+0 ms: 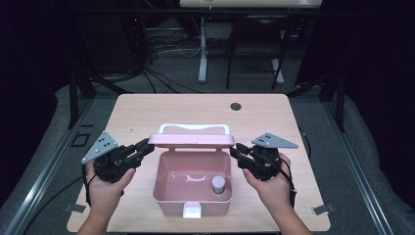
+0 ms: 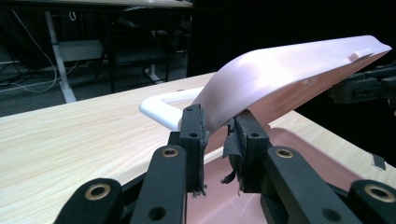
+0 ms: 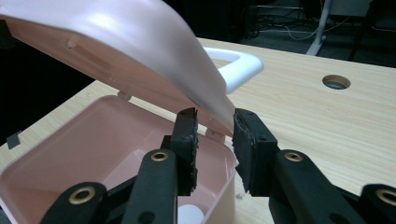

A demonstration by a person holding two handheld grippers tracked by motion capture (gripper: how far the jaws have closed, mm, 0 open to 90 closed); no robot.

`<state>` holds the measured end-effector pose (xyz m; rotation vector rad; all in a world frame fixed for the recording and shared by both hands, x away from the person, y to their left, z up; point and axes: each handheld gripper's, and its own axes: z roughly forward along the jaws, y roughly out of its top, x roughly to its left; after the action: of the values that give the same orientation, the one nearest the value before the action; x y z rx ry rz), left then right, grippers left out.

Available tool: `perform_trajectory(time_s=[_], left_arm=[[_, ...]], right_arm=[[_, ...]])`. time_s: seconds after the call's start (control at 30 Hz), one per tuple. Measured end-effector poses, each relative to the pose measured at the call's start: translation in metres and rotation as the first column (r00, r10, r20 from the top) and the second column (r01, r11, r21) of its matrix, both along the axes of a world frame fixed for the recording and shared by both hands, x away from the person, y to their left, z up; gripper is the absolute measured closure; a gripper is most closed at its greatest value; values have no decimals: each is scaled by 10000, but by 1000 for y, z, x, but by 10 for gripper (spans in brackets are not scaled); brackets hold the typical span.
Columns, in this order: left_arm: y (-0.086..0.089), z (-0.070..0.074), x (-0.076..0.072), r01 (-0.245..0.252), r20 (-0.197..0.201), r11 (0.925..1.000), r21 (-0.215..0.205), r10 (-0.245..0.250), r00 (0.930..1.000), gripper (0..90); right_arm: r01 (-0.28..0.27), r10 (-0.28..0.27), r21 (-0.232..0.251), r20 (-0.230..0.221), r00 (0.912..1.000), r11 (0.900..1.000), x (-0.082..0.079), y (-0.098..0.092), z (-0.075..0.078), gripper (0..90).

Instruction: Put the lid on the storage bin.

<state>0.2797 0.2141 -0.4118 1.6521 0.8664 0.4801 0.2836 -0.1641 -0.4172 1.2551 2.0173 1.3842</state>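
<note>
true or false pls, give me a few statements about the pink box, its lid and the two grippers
1. The pink box has its lid raised. True.
2. A small grey-capped jar stands inside the box. True.
3. The box handle is black. False: it is white.
4. The left gripper has a lid corner between its jaws. True.
5. The right gripper holds the jar. False: a corner of the lid lies between its jaws.
6. The box sits on the floor. False: it sits on the wooden table.
</note>
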Motion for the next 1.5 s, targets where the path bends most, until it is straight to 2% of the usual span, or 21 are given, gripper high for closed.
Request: perform_trajectory(time_s=[0.2, 0.5, 0.7, 0.93, 1.33, 1.5], left_arm=[[0, -2, -2, 98, -56, 9999, 47, -97, 9999, 744], [0, -2, -5, 185, -22, 9998, 122, -185, 9998, 729], [0, -2, -7, 234, 16, 9995, 224, -234, 9997, 721], [0, -3, -9, 295, 62, 9993, 222, -296, 9995, 707], [1, -7, -16, 409, 99, 9990, 157, -411, 9991, 687], [2, -12, -19, 483, -31, 9985, 255, -482, 9988, 671]], right_arm=[[161, -161, 52, 63, 9999, 9999, -4, -7, -5, 679], [194, -197, 106, 316, 9993, 9998, -12, -15, -12, 595], [582, -602, 412, 485, 9970, 9975, -13, -24, -16, 583], [901, -930, 442, 684, 9933, 9950, -14, -28, -18, 571], [865, -893, 498, 578, 9943, 9950, -15, -30, -22, 573], [605, -625, 478, 431, 9971, 9970, -16, -31, -24, 581]])
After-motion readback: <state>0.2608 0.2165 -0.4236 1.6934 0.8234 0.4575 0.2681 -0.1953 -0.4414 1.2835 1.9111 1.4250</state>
